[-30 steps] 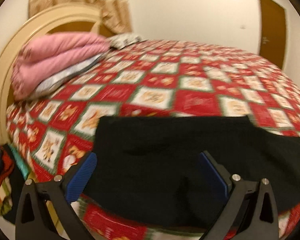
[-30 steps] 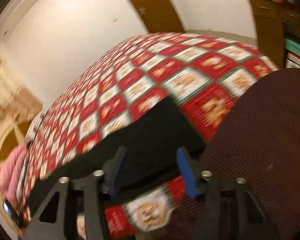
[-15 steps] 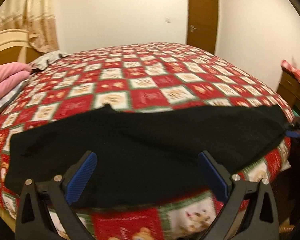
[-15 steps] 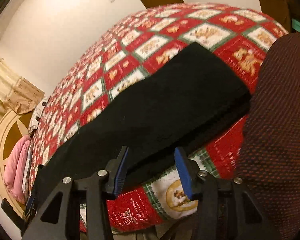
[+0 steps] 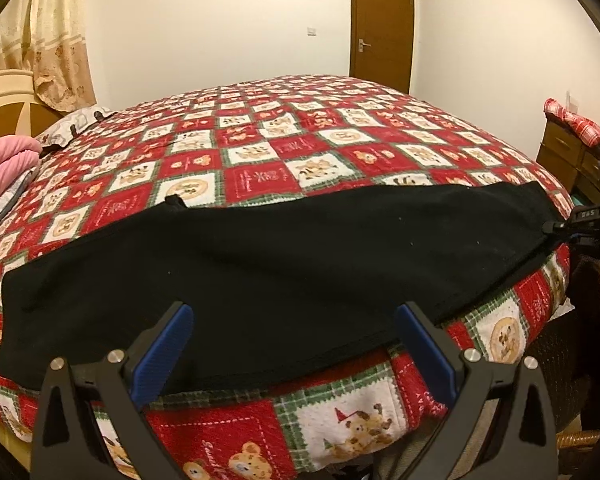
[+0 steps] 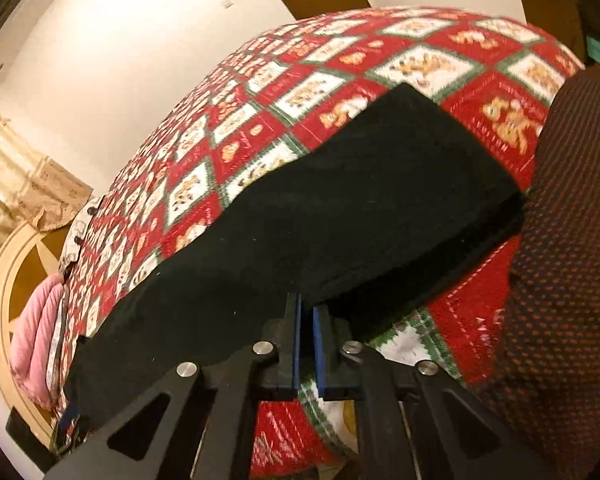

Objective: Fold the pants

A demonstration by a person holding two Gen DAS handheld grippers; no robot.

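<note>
Your right gripper (image 6: 307,316) has its blue pads nearly together at the near edge of the pants (image 6: 320,216). The black cloth reaches the pad tips, but you cannot tell from this view whether any of it is actually pinched between them. It sits close to the leg end, which looks like the natural corner to lift for a lengthwise fold.

Your left gripper (image 5: 296,350) has its fingers wide apart and holds nothing. It hovers just off the bed's near edge, pointed at the middle of the pants (image 5: 284,264), probably so you can choose a second grasp point before committing.

The pants lie flat along the near edge of the bed (image 5: 300,132), stretched left to right on the red and white patchwork quilt, apparently already folded leg on leg. That placement keeps both ends within your reach. Part of the near edge hangs slightly over the side, so a careless pull could drag the cloth off.

Further out, pink bedding (image 5: 4,168) is stacked at the headboard end, well apart from the pants, and a wooden door (image 5: 382,24) stands in the far wall.
</note>
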